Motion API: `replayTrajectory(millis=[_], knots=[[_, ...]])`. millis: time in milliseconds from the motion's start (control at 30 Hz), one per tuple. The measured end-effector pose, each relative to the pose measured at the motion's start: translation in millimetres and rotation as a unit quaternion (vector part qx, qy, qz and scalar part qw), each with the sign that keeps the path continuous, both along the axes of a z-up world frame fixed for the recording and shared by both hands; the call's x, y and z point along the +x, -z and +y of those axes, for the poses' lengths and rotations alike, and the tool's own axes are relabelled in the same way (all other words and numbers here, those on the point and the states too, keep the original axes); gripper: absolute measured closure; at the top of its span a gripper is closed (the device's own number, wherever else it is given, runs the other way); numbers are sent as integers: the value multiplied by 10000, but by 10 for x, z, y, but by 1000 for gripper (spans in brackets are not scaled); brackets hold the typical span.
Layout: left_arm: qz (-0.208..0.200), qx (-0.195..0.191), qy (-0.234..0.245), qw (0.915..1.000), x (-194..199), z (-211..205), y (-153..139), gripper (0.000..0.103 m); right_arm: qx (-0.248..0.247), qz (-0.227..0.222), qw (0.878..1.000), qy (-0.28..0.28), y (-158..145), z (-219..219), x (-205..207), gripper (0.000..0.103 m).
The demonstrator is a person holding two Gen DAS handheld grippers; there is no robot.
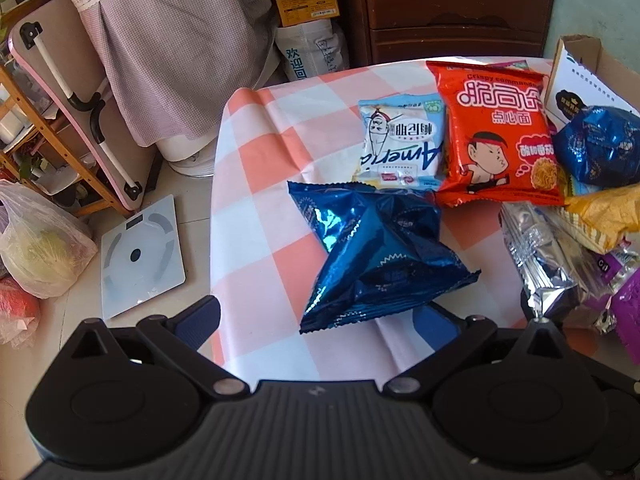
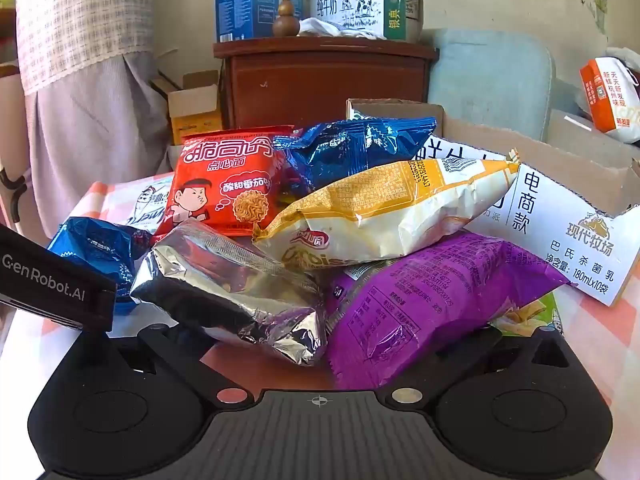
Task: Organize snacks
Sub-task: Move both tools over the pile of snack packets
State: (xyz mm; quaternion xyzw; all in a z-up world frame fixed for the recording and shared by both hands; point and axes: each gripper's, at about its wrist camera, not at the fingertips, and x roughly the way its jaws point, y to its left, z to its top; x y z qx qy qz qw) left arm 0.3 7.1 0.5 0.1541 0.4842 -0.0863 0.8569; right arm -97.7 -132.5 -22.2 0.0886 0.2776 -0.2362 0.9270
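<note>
Snacks crowd the checked counter (image 1: 256,184). The left gripper (image 1: 320,320) has its fingers spread wide around the blue bag (image 1: 376,252), gripping nothing (probably ready to grab). The right gripper's (image 2: 328,340) fingers hide beneath the purple bag (image 2: 420,304); I cannot tell their spread.

Snack packets (image 1: 380,252) on checked tablecloth (image 1: 260,168)

Left tongs (image 1: 320,316) spread wide (blue packet (image 1: 372,256) between)
</note>
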Motion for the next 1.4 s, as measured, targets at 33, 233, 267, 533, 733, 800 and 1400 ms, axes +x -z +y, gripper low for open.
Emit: replayTrajectory(millis=[33,233,267,533,733,800,1400], knots=[[-1,-25,-8,10000,-5,11,-17,1,0,0,10000,0,-1,-3,-5,0],[-75,-232,-47,9997,-33,55,-201,1,-4,1,10000,0,15,19,10,0],[-99,-274,-56,9996,-41,58,-242,1,-1,3,10000,-1,15,17,12,0],[-194,-471,86,9987,-128,9,-446,1,1,38,10000,-15,15,10,31,0],[-292,-611,209,9975,-196,-14,-592,1,263,828,9940,-665,-138,-57,26,0],[-322,-642,246,9971,-225,-18,-639,1,358,1119,9906,-700,-193,-47,32,0],[-412,-294,631,9967,-393,-65,-818,1,381,1376,9859,-872,-1058,-338,-249,0]])
